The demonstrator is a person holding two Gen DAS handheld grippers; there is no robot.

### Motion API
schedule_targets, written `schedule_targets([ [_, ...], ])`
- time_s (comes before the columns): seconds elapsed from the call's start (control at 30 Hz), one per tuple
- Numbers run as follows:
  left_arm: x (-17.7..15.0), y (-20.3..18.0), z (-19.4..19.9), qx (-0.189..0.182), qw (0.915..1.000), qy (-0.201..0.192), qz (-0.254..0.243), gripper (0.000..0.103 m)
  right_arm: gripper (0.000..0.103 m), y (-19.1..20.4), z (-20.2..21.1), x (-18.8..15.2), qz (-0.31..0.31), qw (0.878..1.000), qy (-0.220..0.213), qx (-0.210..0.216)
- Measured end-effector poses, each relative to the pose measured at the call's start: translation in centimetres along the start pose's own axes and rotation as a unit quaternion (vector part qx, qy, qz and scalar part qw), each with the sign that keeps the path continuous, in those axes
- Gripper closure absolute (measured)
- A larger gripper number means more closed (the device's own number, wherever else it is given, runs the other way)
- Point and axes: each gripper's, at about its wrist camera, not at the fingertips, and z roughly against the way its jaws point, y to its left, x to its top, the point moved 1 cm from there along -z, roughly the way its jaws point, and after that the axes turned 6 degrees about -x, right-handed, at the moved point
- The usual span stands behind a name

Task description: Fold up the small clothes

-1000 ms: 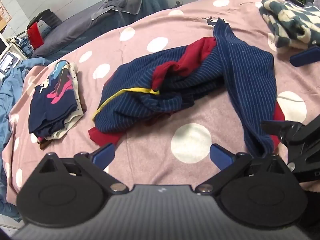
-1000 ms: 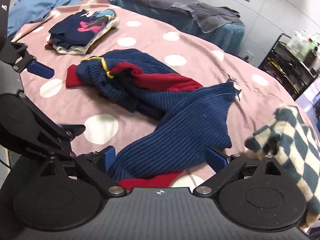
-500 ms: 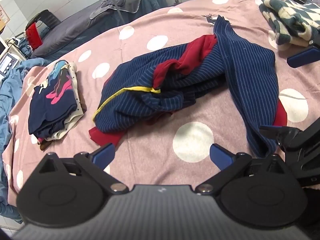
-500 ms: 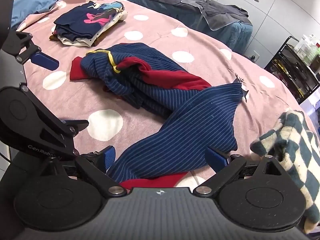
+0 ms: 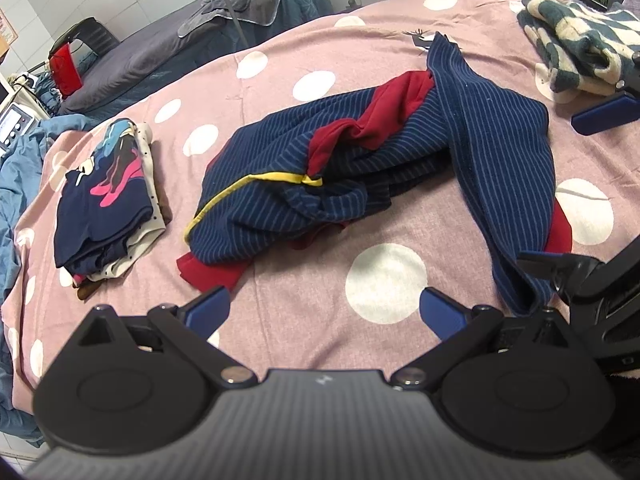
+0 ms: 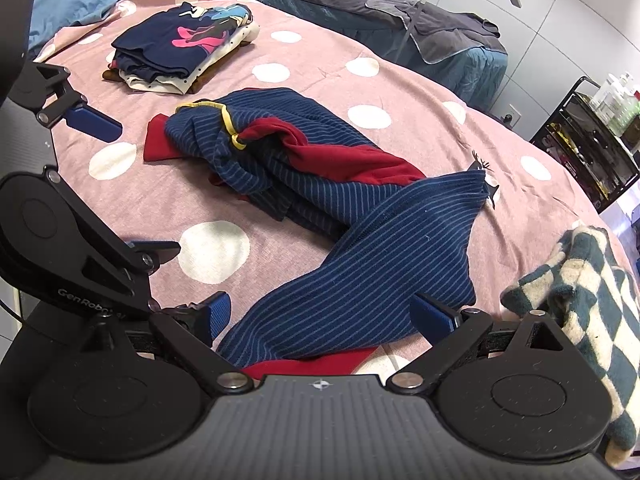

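A crumpled navy striped garment (image 5: 360, 176) (image 6: 320, 208) with red lining and a yellow trim lies in the middle of the pink polka-dot bed (image 5: 380, 280). One long striped part runs toward the near edge. My left gripper (image 5: 324, 312) is open over bare bedding, just short of the garment's red corner. My right gripper (image 6: 322, 314) is open with its fingers on either side of the striped end part, nothing gripped. In the left wrist view the right gripper's blue fingers (image 5: 604, 114) show at the right edge.
A stack of folded clothes (image 5: 104, 200) (image 6: 184, 48) sits at the far left of the bed. A green-and-cream checked cloth (image 5: 580, 40) (image 6: 592, 300) lies at the right. A grey-covered bed (image 6: 380, 8) and a black shelf rack (image 6: 588, 140) stand beyond.
Both grippers have drawn back and risen slightly, so the garment looks a little farther off. The garment has not moved.
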Motion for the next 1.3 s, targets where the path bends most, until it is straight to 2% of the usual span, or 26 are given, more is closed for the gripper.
schedule_targets([
  [1.3, -0.26, -0.18, 0.17, -0.001, 1.0, 0.003, 0.0, 0.0, 0.0, 0.32, 0.31, -0.27, 0.004, 1.0, -0.001, -0.001],
])
